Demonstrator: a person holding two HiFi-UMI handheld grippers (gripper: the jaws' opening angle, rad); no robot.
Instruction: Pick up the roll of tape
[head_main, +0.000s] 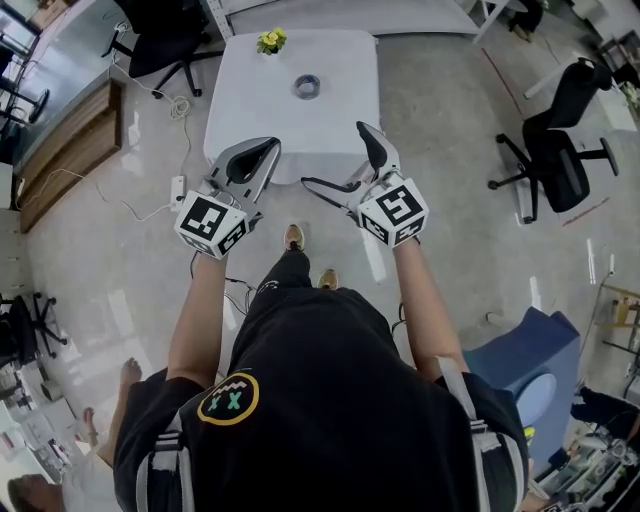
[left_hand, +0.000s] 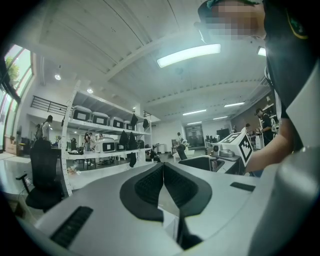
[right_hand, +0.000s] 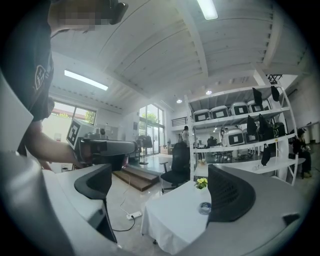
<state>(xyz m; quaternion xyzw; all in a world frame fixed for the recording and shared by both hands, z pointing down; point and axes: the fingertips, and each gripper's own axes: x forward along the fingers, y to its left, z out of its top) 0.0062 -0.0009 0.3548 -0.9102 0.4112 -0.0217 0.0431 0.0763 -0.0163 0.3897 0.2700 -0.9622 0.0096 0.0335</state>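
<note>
Right gripper (head_main: 343, 160) wide open, aimed at the roll of tape (head_main: 307, 86) lying on the white table (head_main: 250, 110) well ahead of me. Left gripper (head_main: 245, 160) closed on nothing, so I'd expect a right-side pick.

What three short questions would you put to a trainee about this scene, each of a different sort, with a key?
1. True or false: the roll of tape lies on the white table, and no claw touches it.
2. Choose one. The right claw is: A, open and empty; B, shut on the tape; C, shut and empty.
3. Fill in the missing word: the left claw is ____, with nothing between its jaws.

Key: 1 true; 2 A; 3 shut.
</note>
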